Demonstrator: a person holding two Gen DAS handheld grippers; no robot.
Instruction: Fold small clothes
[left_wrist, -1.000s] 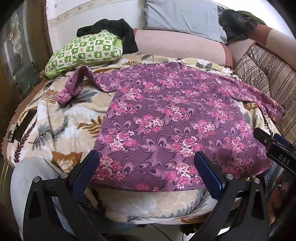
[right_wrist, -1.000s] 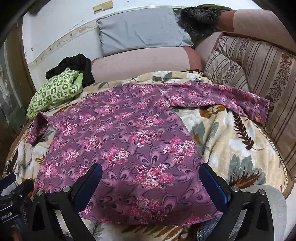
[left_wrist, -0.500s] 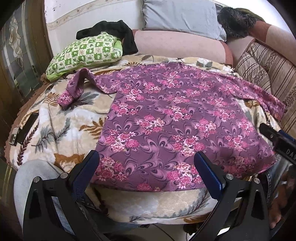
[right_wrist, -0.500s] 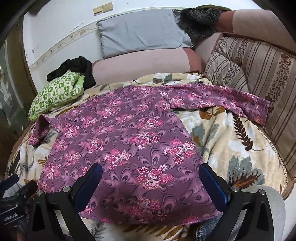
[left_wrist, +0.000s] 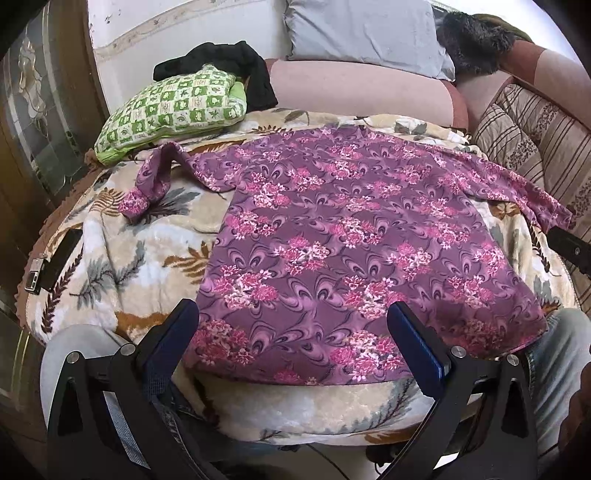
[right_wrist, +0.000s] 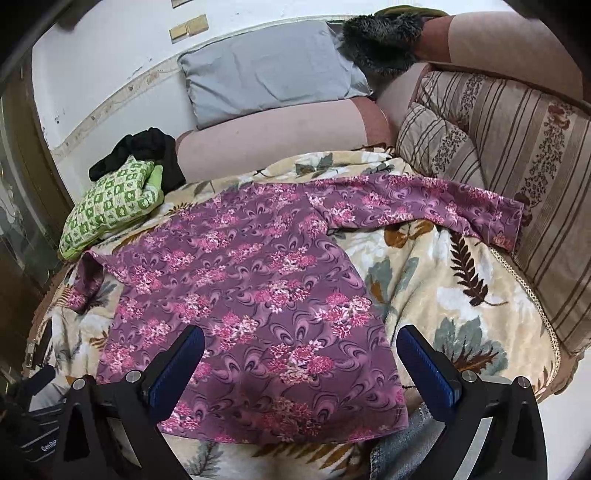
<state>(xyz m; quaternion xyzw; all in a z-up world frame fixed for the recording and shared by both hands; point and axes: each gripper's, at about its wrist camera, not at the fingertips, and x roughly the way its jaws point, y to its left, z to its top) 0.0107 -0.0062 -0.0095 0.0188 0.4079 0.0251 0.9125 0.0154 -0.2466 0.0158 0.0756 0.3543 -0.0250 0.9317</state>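
- Since a second ago you have drawn both grippers slightly back and up: the purple floral shirt (left_wrist: 351, 240) sits a touch further from the jaws in both views, and it has not shifted on the leaf-print blanket (left_wrist: 122, 258).
- Your left gripper (left_wrist: 295, 339) hangs over the near hem by the shirt's left bottom corner, jaws spread wide, holding nothing.
- The left sleeve (left_wrist: 155, 181) lies bent and bunched, its cuff turned toward you, beside the green checked pillow (left_wrist: 170, 107).
- The shirt lies flat, hem toward you, collar away toward the sofa back; its long axis runs from you to the collar.
- Your right gripper (right_wrist: 299, 362) hovers over the hem near the right bottom corner, jaws equally wide and empty.
- The right sleeve (right_wrist: 424, 203) stretches straight out sideways to the striped cushion (right_wrist: 517, 155); I judge the right gripper the nearer one for it.
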